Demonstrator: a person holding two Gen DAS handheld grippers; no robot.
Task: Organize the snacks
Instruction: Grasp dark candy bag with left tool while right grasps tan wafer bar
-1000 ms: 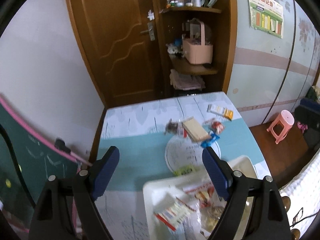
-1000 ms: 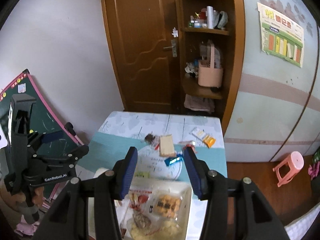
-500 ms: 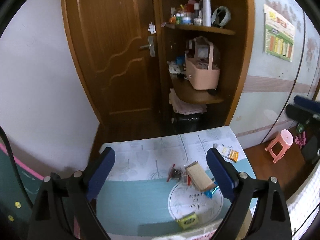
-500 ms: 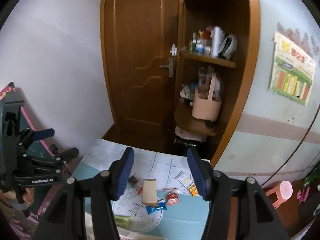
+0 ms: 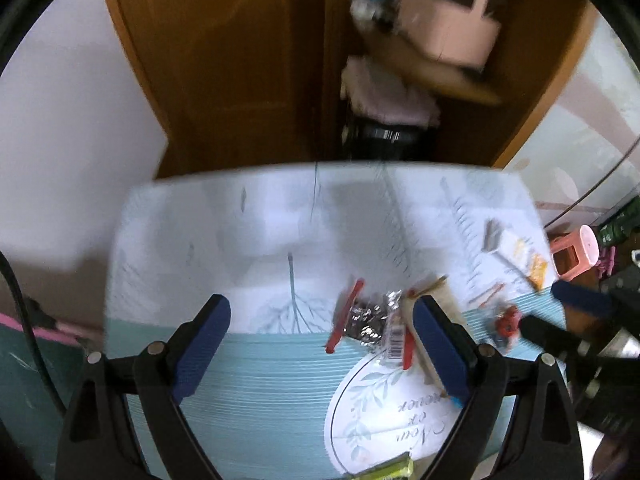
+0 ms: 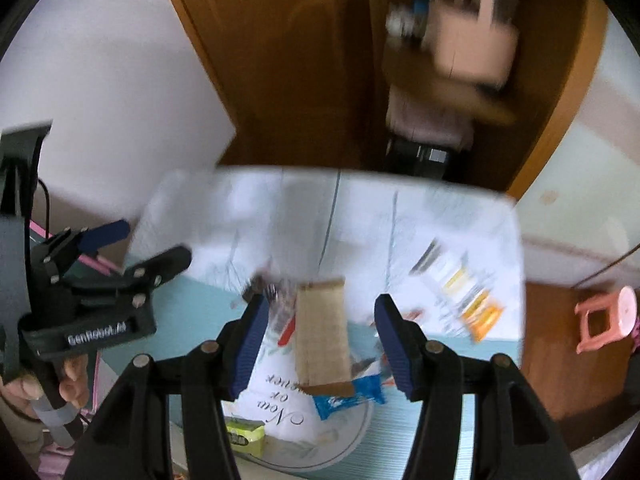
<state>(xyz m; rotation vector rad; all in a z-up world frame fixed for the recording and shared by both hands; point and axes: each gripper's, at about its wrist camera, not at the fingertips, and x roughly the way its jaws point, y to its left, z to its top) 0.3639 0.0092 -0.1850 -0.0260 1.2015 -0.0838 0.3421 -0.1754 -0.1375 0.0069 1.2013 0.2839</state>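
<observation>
Both views are motion-blurred. My left gripper [image 5: 320, 344] is open and empty above the table [image 5: 256, 216]; a silver-and-red snack packet [image 5: 368, 324] lies between its fingers, nearer the right one. My right gripper [image 6: 322, 344] is open and empty, with a tan wafer pack [image 6: 322, 336] lying between its fingers on the table. A blue packet [image 6: 346, 398], a green packet [image 6: 244, 434] and a white-and-orange packet [image 6: 460, 292] lie around it. The left gripper also shows in the right wrist view [image 6: 120, 256].
A wooden door [image 5: 224, 60] and a corner shelf with a pink basket [image 5: 448, 28] stand behind the table. A pink stool [image 6: 604, 316] is on the floor at the right. A small red snack [image 5: 506, 322] lies right of the left gripper.
Both grippers have dropped and tilted down towards the snacks on the table, which now look much closer. Both stay open. The white tray has left both views.
</observation>
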